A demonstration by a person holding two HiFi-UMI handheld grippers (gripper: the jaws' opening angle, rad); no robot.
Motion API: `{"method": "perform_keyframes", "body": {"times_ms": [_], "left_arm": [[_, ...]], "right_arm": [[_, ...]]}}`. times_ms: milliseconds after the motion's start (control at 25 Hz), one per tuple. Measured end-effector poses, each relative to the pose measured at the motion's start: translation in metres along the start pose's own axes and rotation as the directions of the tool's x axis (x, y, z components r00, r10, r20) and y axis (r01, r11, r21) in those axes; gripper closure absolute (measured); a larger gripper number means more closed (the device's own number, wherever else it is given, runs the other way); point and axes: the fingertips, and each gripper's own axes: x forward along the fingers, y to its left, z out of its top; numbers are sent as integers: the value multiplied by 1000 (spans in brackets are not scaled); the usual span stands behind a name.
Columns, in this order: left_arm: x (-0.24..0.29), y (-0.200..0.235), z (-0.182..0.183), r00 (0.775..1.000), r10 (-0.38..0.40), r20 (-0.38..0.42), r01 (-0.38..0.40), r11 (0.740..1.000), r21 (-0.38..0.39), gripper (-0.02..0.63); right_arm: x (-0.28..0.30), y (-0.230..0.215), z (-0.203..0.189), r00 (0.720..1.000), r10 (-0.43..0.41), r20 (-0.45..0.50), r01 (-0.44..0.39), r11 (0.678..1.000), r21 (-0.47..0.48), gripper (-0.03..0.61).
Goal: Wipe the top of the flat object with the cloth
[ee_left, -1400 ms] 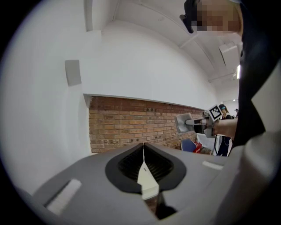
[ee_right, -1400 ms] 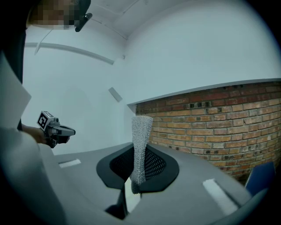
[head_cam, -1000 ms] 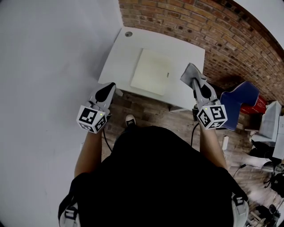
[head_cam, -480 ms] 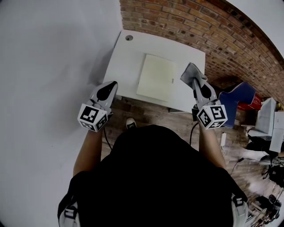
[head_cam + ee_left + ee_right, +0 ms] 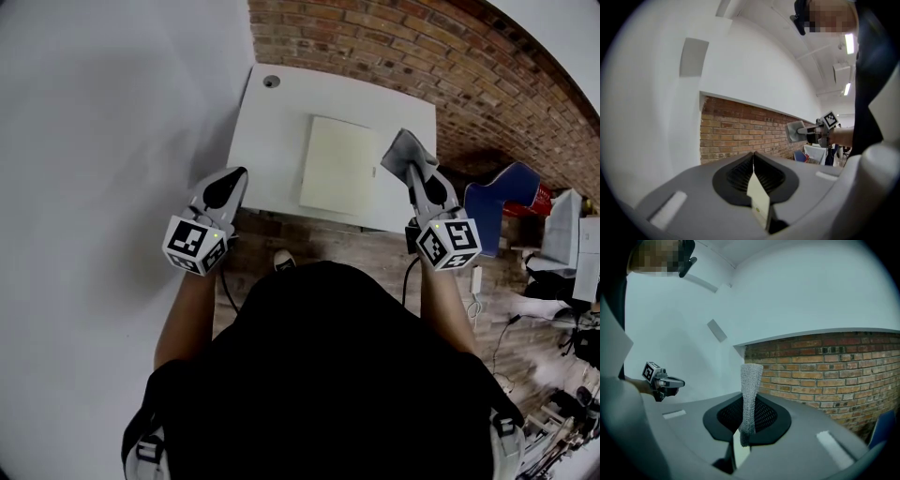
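Observation:
A pale cream flat panel (image 5: 339, 165) lies on the white table (image 5: 272, 131) by the brick wall. My right gripper (image 5: 418, 175) is shut on a grey cloth (image 5: 405, 155), held above the table's right edge, just right of the panel. In the right gripper view the cloth (image 5: 750, 394) stands up from between the closed jaws. My left gripper (image 5: 228, 186) is shut and holds nothing; it hangs near the table's front left corner. The left gripper view shows its jaws pressed together, with the right gripper (image 5: 802, 132) and the cloth (image 5: 794, 131) in the distance.
A brick wall (image 5: 403, 47) runs behind the table and a white wall (image 5: 103, 141) stands at the left. A round grommet (image 5: 271, 82) sits in the table's far left corner. A blue chair (image 5: 502, 197) and clutter stand at the right. Wooden floor (image 5: 309, 242) lies below the table's front edge.
The view has shifted, so the table and panel sit slightly more to the right and upright in frame. Both grippers hold about the same pose, the cloth still clamped in the right one.

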Motion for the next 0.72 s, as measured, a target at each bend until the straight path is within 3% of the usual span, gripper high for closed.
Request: {"method": "perform_keyframes", "body": {"times_ms": [720], "left_arm": [[-4, 37, -12, 1000, -26, -16, 26, 1000, -18, 611]], "right_arm": [[26, 30, -1, 1000, -1, -11, 1, 1000, -4, 566]]}}
